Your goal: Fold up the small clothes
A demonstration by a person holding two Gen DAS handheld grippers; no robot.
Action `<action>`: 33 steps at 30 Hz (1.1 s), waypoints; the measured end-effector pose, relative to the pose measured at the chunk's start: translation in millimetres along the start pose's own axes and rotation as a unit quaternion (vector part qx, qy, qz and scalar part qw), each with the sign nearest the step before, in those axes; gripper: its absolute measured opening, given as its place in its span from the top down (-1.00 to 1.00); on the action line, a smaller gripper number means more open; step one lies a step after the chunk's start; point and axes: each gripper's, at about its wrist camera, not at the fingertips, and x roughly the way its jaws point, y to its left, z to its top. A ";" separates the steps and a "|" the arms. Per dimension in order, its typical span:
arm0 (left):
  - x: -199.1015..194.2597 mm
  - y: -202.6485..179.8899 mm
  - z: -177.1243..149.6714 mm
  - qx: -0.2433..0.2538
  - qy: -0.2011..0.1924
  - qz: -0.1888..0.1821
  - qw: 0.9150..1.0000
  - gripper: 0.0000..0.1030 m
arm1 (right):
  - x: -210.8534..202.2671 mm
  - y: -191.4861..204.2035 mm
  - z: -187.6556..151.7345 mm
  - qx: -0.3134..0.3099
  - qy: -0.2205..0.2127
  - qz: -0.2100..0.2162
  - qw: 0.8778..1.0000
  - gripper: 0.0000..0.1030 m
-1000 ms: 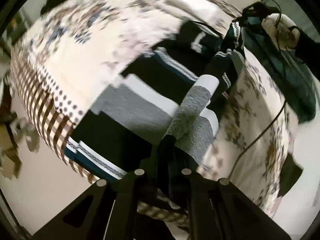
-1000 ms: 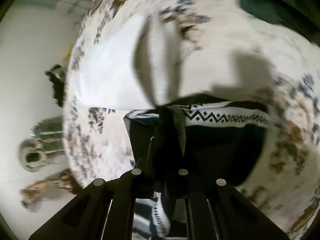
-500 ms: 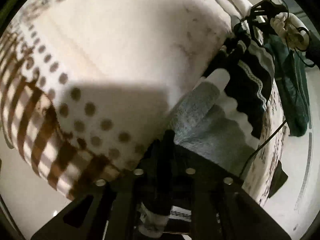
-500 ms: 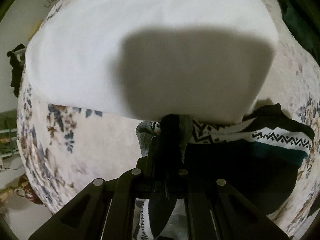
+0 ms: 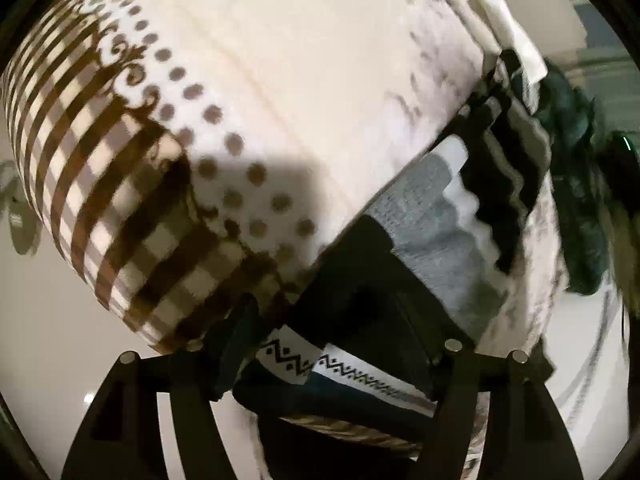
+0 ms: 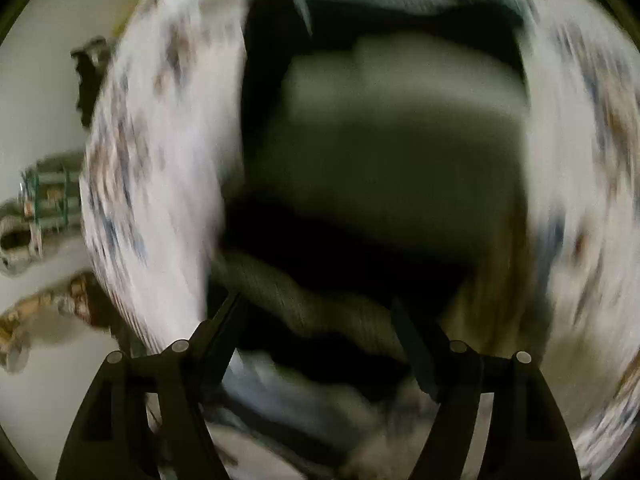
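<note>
Both grippers pointed steeply down at the bed. L gripper [image 5: 332, 344]: jaws opening, fingers spread wide w/ the folded garment [image 5: 432, 236] lying between them but not pinched, so released. The garment, a dark knit w/ grey and white bands and a zigzag trim, lay folded on the bedspread [image 5: 304, 92], running from betw. the L fingers up toward the right of the left wrist view. R gripper [image 6: 320, 332]: jaws also opening, fingers well apart, nothing pinched; dark and grey cloth lay under and betw. them, but the right wrist view was badly motion-blurred so details couldn't be read.

Surface: cream bedspread w/ faint floral print, brown dots and brown check border at its left edge in the left wrist view; a hard-edged shadow fell across the dots. A dark green cloth [image 5: 576, 184] sat past the garment's far end, and a white fabric strip [image 5: 508, 32] lay near the top right. Pale floor [image 5: 44, 320] showed beside the bed.
</note>
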 end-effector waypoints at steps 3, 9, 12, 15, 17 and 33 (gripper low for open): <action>6.7 -5.7 -3.7 0.004 -0.006 0.027 1.000 -0.23 | 56.4 -31.5 -94.6 0.045 0.077 0.027 0.996 -0.48; 7.2 -11.3 -16.0 0.009 -0.023 0.038 0.999 0.93 | 137.5 -56.2 -215.5 0.144 0.147 0.127 0.970 -0.03; -2.1 -3.1 -16.2 -0.004 -0.036 0.035 0.999 0.93 | 140.7 -53.4 -238.7 0.141 0.123 0.113 0.976 0.86; 0.1 13.3 -14.7 0.005 -0.021 0.049 0.999 0.94 | 138.1 -56.1 -253.5 0.111 0.109 0.084 0.984 0.86; 0.8 20.0 -12.6 -0.003 0.000 0.046 0.999 0.88 | 144.6 -59.3 -252.7 0.107 0.125 0.092 0.982 0.84; -14.4 -174.8 200.8 0.130 -0.070 -0.091 0.985 -0.13 | -75.9 -170.2 -77.1 0.213 -0.153 0.184 0.947 -0.24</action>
